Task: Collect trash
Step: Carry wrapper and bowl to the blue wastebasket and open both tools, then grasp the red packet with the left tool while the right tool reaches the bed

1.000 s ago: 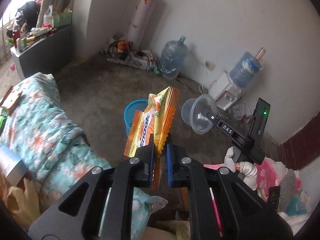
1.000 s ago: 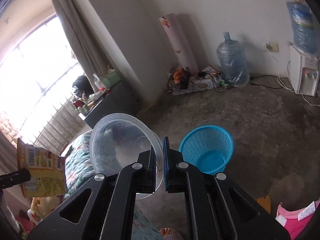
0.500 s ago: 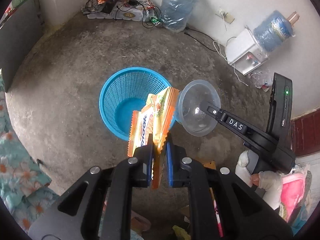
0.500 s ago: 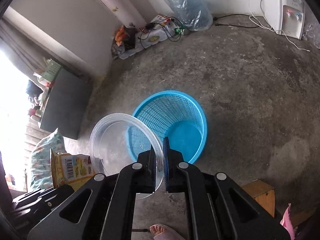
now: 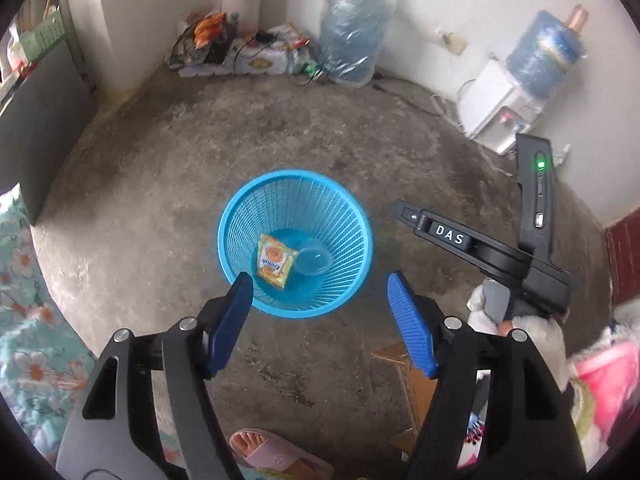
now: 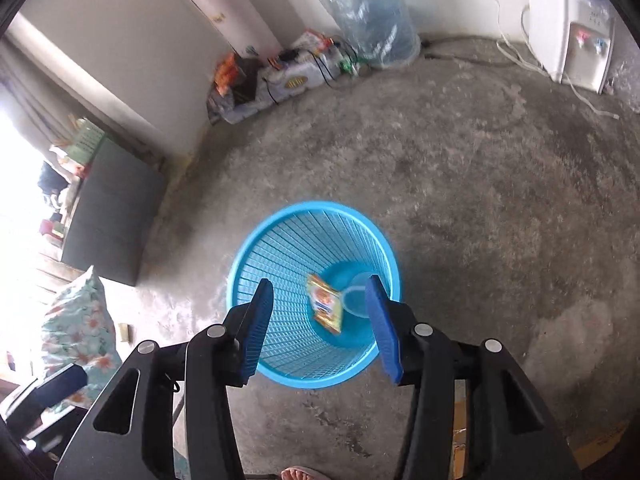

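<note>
A blue mesh trash basket (image 5: pixel 256 216) (image 6: pixel 280 248) stands on the concrete floor. At its bottom lie an orange snack wrapper (image 5: pixel 275 261) (image 6: pixel 326 304) and a clear plastic cup (image 5: pixel 314 261) (image 6: pixel 356 296). My left gripper (image 5: pixel 318 286) hangs above the basket's near rim, its jaws opening, nothing between the blue pads. My right gripper (image 6: pixel 318 292) also hovers over the basket with its jaws opening and nothing between them. From the left wrist view the right gripper's black body (image 5: pixel 480 248) shows to the right of the basket.
Water jugs (image 5: pixel 352 36) (image 6: pixel 368 20), a white dispenser (image 5: pixel 500 116) (image 6: pixel 568 20) and a pile of clutter (image 5: pixel 240 52) line the far wall. A floral blanket (image 5: pixel 24 320) is at left. A foot in a pink sandal (image 5: pixel 276 456) and a wooden stool (image 5: pixel 404 364) are near me.
Both grippers have opened over the basket. The wrapper has left the left gripper and the cup the right one; both now lie at the basket's bottom.
</note>
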